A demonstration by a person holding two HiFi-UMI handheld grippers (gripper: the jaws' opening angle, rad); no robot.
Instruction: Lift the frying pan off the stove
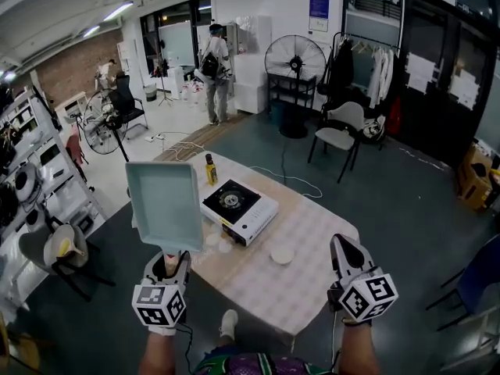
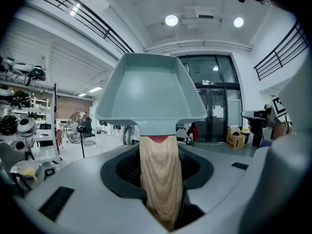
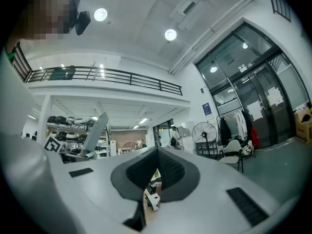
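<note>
Pale teal, square and slope-walled, the frying pan hangs in the air left of the white stove, its wood-grain handle clamped in the left gripper. The right gripper is held over the checked table's near edge, jaws together and empty.

Checked-cloth table, portable stove, bottle, small white dishes on it
</note>
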